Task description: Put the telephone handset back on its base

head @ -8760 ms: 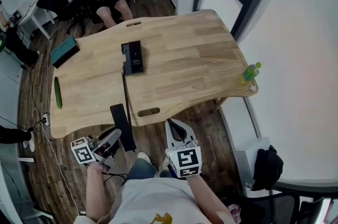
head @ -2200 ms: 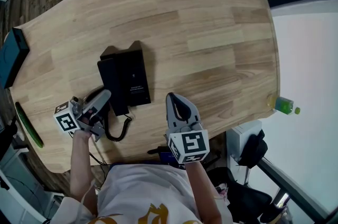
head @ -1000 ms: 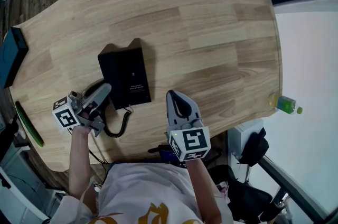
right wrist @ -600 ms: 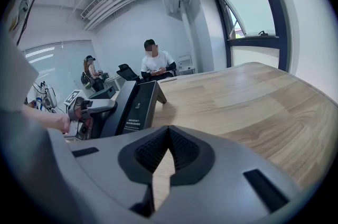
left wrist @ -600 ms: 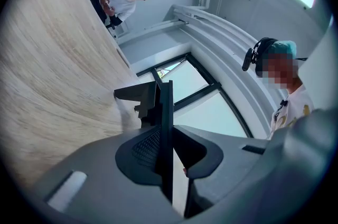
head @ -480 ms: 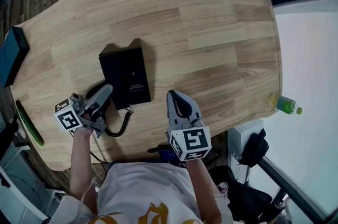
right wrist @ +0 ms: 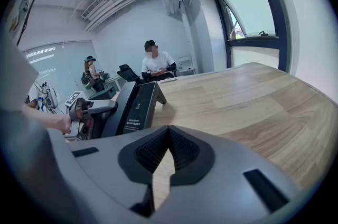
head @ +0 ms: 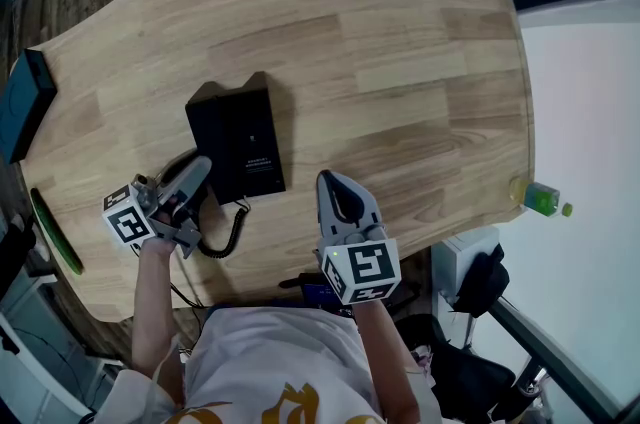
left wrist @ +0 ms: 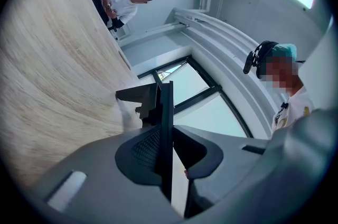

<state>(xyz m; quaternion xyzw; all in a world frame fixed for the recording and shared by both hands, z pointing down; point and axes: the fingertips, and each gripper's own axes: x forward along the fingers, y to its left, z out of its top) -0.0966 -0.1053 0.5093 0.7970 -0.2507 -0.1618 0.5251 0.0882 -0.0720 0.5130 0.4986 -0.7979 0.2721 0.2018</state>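
Two sets of fingers to account for. On the left gripper (head: pixel 192 177), clamped on the handset (left wrist: pixel 165 112), seen edge-on as a thin black slab between the pads. On the right gripper (head: pixel 338 197), closed together on nothing, parked over the bench (head: pixel 400 62) near its front edge. Holding the handset just beside the near left corner of the base (head: pixel 245 147); touching it or not, impossible to tell. Probably light, rigid and smooth, so apt to pivot in a narrow pinch; best taken across the middle of the shaft, clear of earpiece and mouthpiece. Expect a springy tug from the coiled cord (head: pixel 228 237), looped on the bench just in front of the base. Hard to make out: most of the handset, buried under the gripper body from above; the cradle's recesses, black on black; both ends of the cord, out of sight.
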